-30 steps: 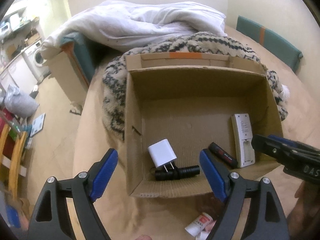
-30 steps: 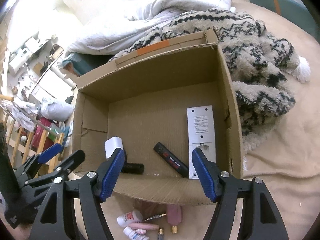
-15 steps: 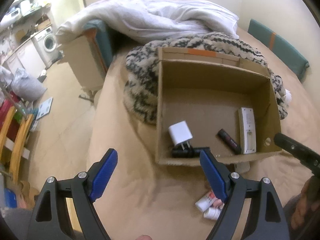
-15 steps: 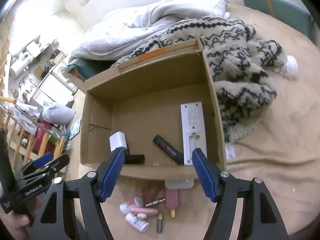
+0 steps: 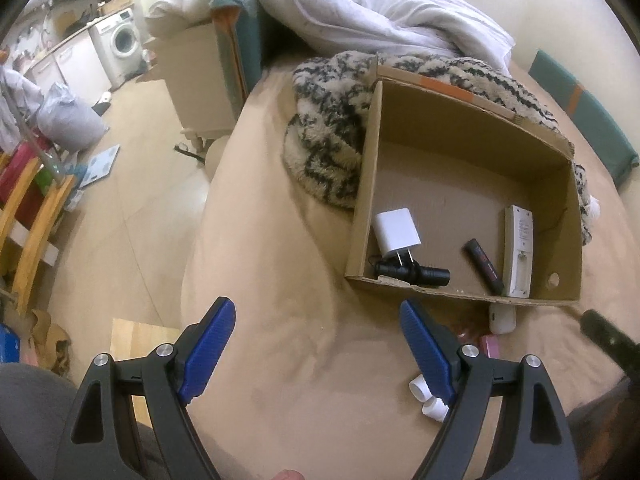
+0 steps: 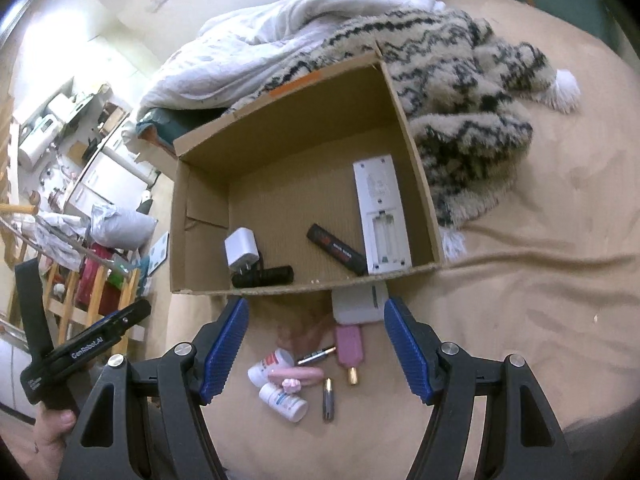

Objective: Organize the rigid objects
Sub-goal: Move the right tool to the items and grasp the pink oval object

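A cluster of small bottles [image 6: 280, 384] and tubes is seen on the bed just ahead of the empty, wide-open right gripper [image 6: 316, 344], best lowered squarely before the cardboard box [image 6: 416, 184] beyond.

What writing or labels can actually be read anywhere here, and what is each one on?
"GenRobot.AI": white lettering on the side of the left gripper.
Black stick in the cardboard box: red and white print, too blurred to read.
White remote: printed panel, too small to read.
Small white bottles on the bed: coloured labels, unreadable.
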{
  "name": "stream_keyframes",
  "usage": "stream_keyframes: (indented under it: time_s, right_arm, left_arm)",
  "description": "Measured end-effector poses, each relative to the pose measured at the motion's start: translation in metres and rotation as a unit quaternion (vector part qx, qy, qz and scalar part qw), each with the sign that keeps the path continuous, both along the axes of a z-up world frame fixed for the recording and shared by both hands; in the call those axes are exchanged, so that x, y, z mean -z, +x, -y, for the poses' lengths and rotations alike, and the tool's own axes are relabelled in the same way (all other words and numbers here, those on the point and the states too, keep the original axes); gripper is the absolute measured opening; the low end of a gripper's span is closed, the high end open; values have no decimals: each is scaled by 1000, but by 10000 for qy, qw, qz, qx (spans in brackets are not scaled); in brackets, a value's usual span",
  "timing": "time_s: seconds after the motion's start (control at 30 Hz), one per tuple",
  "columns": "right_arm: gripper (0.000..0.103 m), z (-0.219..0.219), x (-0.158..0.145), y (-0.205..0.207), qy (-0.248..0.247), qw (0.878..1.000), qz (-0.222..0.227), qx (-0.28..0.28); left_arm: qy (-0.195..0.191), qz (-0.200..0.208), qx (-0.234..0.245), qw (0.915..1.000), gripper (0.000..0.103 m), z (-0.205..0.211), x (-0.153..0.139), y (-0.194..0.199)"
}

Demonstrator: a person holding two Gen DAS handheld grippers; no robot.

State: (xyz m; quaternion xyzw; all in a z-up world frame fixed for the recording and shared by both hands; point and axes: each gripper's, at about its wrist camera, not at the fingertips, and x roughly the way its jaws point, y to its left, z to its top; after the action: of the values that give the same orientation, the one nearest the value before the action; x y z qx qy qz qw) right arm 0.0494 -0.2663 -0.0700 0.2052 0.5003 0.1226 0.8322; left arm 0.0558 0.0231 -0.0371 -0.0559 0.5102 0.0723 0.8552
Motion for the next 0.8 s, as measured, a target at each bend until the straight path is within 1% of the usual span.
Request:
stream_keyframes:
  time_s: [0.1,0.2,0.23,0.3,0.37,0.43,0.47,0.7,0.73,0.77,0.8]
  right_arm:
    - [74,-4,12,4,-58,9997,-257,-3]
    - [74,-11,28,7,-58,9977,-661,-149]
    - [74,-13,35,7,53,9964,-821,-205]
    - [74,-21,53,9,427,9904,-1260,-368]
    - [74,-30,65,9,583,9852,-1556,-429]
    - [74,-42,76,7,718,9812,-1720,-492]
    - [74,-49,79,8,705,9802,-1768,-554]
    - [73,-92,97,16,-123,9789,-1777,-1001]
    - [68,-97,99,17,-274,9783,-1755,-1063]
    - [60,-99,99,17,-354,9783,-1717,-1108]
    - [60,-102,97,17,-384,9785,-1658,-1166]
  left_arm:
    - [-69,-30,-24,10000,83,-1,1,1]
    - [-139,-105,6,9998,83,0,3,3]
    - [-141,-134,15,9998,83,0,4,2]
    - [-158,-191,17,9997,83,0,6,2]
    - [-232,-258,17,9994,83,1,8,3]
    - [-319,-312,19,9990,83,0,10,3]
    - [-363,-325,21,9988,83,0,10,3]
    - [-415,-323,14,9986,83,-2,10,2]
    - [-427,-342,4,9985,83,-3,11,2]
    - [-434,-361,-7,9984,83,-4,12,2]
    - [-439,-379,-18,9983,83,-4,13,3]
